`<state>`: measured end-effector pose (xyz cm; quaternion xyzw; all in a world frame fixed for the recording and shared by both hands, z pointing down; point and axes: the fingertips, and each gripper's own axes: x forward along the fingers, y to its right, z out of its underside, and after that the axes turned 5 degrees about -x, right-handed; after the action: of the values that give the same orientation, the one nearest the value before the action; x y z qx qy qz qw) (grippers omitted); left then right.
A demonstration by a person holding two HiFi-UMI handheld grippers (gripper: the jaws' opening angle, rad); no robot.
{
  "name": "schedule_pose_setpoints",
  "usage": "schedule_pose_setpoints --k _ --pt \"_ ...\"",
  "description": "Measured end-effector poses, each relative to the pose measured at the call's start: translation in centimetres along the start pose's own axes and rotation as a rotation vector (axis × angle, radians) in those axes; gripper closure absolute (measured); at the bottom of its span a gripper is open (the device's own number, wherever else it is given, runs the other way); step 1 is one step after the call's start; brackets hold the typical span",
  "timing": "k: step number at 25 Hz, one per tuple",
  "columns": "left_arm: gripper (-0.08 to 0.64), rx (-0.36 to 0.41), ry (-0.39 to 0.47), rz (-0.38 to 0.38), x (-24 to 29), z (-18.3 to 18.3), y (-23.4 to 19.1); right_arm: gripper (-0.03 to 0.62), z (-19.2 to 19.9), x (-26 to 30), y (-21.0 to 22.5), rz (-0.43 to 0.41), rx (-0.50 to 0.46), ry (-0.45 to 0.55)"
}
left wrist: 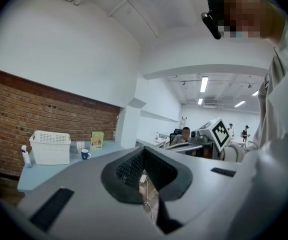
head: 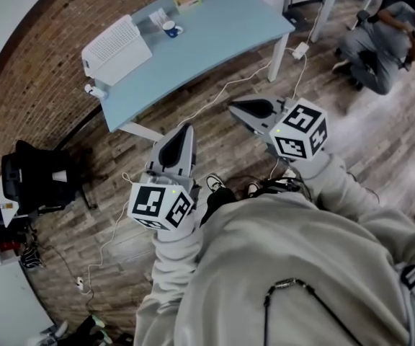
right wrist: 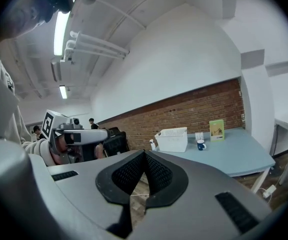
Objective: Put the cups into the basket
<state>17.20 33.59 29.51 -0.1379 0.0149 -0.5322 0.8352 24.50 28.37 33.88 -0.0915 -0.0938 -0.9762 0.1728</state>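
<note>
Both shut w/ nothing held: left tongs point(head: 184, 130), right tongs point(head: 237, 109); cup point(head: 171, 29) on worktop point(head: 229, 27), upper centre, prob. light, hard, chippable, so grip across rim.

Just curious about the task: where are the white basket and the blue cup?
white basket point(head: 115, 47): head view, middle of its perforated wall.
blue cup point(head: 171, 29): head view, its outer side.

A blue cup point(head: 171, 29) stands upright on the pale blue table point(head: 229, 27), near the white perforated basket point(head: 117, 49).

Left hand-held gripper point(head: 181, 132), right hand-held gripper point(head: 238, 109): closed, empty.
</note>
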Motion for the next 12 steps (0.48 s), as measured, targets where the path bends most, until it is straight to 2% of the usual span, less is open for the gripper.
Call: schedule_pose_setpoints --k 3,5,8,12 --pt "0.565 -0.055 0.010 -0.044 -0.2 0.4 -2.5 0.581 1.1 1.7 0.2 -0.023 0.031 -0.025" --pt "0.565 -0.078 0.020 -0.052 -0.1 0.4 -4.3 0.581 1.2 2.6 0.5 -0.021 0.009 -0.034" --pt "0.565 -0.075 0.025 -0.030 1.3 0.0 -6.5 0.581 0.4 4.4 2.3 0.030 -0.030 -0.029" --pt "0.565 -0.069 0.036 0.013 4.3 -0.7 -9.3 0.583 -0.6 7.1 5.3 0.090 -0.031 -0.010"
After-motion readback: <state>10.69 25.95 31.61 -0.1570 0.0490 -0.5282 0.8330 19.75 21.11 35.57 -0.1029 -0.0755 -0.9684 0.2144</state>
